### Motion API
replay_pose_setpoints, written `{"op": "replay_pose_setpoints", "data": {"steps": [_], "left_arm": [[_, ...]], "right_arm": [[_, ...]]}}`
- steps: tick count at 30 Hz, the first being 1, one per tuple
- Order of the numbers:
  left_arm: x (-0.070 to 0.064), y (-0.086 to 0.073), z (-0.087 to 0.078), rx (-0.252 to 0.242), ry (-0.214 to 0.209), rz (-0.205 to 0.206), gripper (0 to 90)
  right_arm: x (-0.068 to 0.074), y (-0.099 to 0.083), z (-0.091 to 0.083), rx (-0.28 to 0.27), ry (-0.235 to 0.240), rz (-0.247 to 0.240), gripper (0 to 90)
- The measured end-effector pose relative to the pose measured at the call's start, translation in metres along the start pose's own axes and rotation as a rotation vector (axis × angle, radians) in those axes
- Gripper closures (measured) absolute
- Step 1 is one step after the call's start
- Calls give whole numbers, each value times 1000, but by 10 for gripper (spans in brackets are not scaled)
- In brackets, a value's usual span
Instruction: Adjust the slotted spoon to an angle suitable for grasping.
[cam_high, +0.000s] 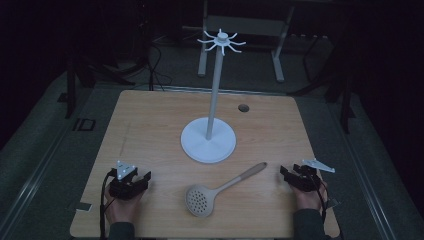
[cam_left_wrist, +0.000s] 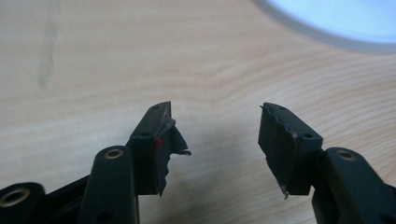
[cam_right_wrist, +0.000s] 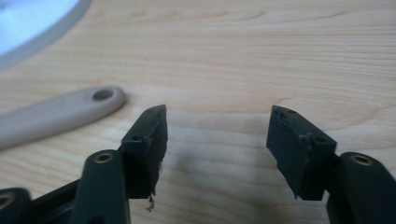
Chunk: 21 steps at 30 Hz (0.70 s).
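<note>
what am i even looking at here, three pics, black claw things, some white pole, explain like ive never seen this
No machine arm here: a person sits at a wooden table and holds a hand tool in each hand. The high view looks down from above the person. In it the left gripper sits near the table's left front corner and the right gripper near the right front.

The other two pictures come from small cameras riding on those tools, each looking out along its own two black jaws. In both, the jaws stand apart over bare wood, holding nothing.

On the table stands a white stand: a round base, a tall pole and a ring of hooks on top. In front of it lies a beige slotted spoon, its handle end pointing toward the right gripper.
</note>
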<state>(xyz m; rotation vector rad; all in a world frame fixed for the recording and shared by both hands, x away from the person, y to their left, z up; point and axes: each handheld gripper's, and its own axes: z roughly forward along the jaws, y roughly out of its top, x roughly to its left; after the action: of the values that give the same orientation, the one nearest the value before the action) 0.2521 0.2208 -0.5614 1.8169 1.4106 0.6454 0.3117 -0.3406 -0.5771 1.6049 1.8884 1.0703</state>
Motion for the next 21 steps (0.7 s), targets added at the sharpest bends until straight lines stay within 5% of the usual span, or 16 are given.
{"op": "replay_pose_setpoints", "data": {"steps": [3,4,6,7,9,14,21], "left_arm": [[-1,5,-6,-13,-18,-1,494],[-5,10,-11,-27,-4,47,504],[-5,10,-11,-27,-4,47,531],[-14,17,-18,-35,-10,107,555],[-20,22,-21,-23,-12,135,582],[-33,34,-25,-18,-47,180,629],[-41,49,-24,-27,-89,162,637]], "right_arm": [[-3,0,-1,-8,8,16,392],[-2,0,-2,-13,7,8,395],[-2,0,-1,-10,5,1,395],[0,0,-1,-9,0,-16,405],[2,0,-1,-11,-8,-29,425],[6,3,1,-12,-10,-71,665],[25,17,6,-25,17,-183,898]]}}
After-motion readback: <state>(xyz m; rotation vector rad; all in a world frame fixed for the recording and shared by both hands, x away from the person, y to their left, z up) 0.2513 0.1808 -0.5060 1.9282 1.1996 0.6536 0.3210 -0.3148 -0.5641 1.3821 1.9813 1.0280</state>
